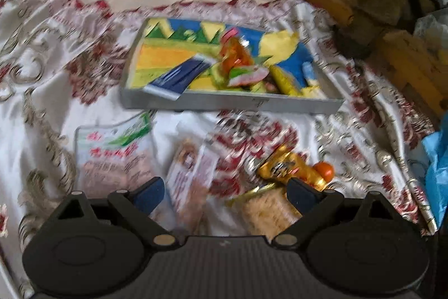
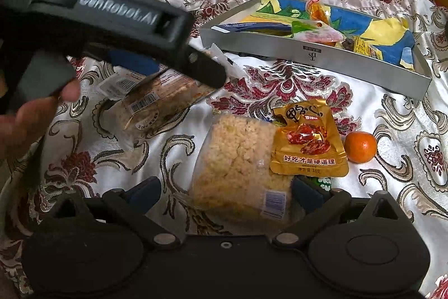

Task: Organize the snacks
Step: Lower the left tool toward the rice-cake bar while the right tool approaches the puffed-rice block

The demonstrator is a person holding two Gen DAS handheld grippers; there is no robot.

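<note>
I'm holding both grippers wide open: right gripper (image 2: 225,194) hovering over the rice cake pack (image 2: 240,167), left gripper (image 1: 225,191) over 2 clear packets (image 1: 193,173). Tray (image 2: 322,58) sitting beyond, several snacks inside.

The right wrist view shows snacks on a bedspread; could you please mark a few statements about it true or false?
1. The tangerine lies inside the metal tray. False: it lies on the bedspread, outside the tray.
2. The gold snack pouch lies between the rice cracker pack and the tangerine. True.
3. The tray is empty. False: it holds several packets.
4. The right gripper is open, holding nothing. True.
</note>
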